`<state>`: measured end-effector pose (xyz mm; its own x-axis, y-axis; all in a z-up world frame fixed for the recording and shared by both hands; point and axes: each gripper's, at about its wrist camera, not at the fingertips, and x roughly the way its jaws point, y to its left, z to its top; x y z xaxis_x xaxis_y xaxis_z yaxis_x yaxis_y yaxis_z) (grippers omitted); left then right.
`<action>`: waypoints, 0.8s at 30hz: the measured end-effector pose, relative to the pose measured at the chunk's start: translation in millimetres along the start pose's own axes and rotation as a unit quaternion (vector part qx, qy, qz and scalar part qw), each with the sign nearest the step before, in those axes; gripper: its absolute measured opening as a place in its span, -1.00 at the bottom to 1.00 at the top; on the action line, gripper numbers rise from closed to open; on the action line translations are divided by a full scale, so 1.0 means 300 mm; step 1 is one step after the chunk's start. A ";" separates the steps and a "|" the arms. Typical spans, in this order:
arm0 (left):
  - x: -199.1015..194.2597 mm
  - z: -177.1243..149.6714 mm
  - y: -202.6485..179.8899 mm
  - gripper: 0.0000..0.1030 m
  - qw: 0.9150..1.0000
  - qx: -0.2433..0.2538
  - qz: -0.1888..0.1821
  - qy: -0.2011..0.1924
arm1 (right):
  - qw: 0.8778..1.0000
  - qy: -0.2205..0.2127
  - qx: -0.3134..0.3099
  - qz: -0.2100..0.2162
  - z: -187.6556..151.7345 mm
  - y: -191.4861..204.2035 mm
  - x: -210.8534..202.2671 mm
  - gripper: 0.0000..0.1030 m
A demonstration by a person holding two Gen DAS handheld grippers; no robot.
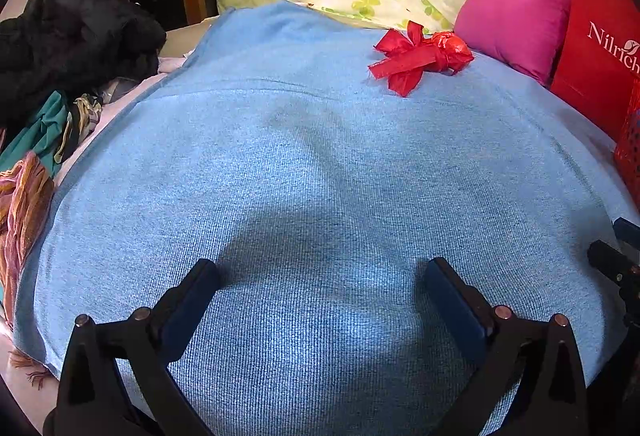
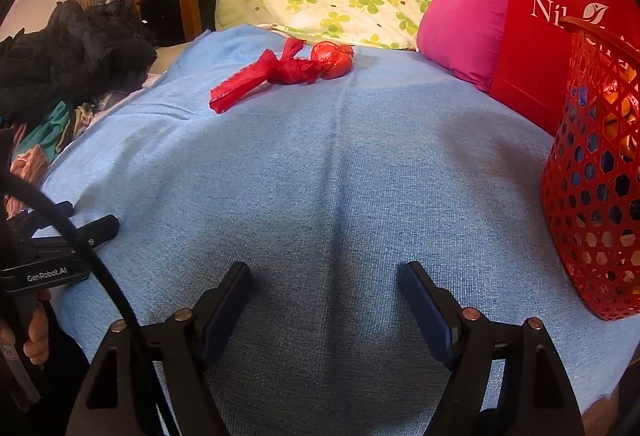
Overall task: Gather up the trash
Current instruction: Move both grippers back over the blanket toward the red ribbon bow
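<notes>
Both grippers hovered over the blue blanket (image 1: 320, 176) on the bed, the left gripper (image 1: 322, 276) with its jaws spread wide and empty, the right gripper (image 2: 326, 280) with jaws parted and holding nothing. The trash, a crumpled red wrapper with ribbon (image 2: 288, 70), lay well ahead of both, probably the next pick. The red basket (image 2: 596, 204) stood right of the right jaws, likely to receive it

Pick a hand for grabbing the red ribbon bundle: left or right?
Right, probably. The bundle lies far back on the blue blanket; both grippers are open and empty, but the right gripper is beside the red basket.
</notes>
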<state>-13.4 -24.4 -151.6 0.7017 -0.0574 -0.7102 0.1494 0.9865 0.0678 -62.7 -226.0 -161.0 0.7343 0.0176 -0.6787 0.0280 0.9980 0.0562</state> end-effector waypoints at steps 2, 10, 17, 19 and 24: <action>0.001 -0.002 -0.001 1.00 1.000 0.000 0.000 0.000 | 1.000 0.000 0.000 -0.001 0.000 0.001 -0.001 0.58; 0.004 -0.001 0.001 1.00 1.000 -0.003 0.001 0.005 | 1.000 0.001 -0.001 0.001 0.002 0.004 0.004 0.63; 0.004 0.001 0.002 1.00 1.000 -0.010 0.000 0.014 | 1.000 0.002 -0.001 0.000 0.003 0.007 0.005 0.64; 0.005 0.005 0.005 1.00 1.000 -0.011 -0.003 0.020 | 1.000 0.002 -0.002 0.000 0.003 0.007 0.005 0.64; 0.010 0.045 0.017 1.00 0.998 -0.014 -0.017 0.055 | 1.000 0.010 -0.001 0.006 0.011 0.011 -0.008 0.64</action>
<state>-1.1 -21.6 -143.9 0.6148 -0.0753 -0.7851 0.1520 0.9881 0.0243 -62.2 -223.0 -156.7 0.7210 0.0313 -0.6922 0.0174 0.9978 0.0632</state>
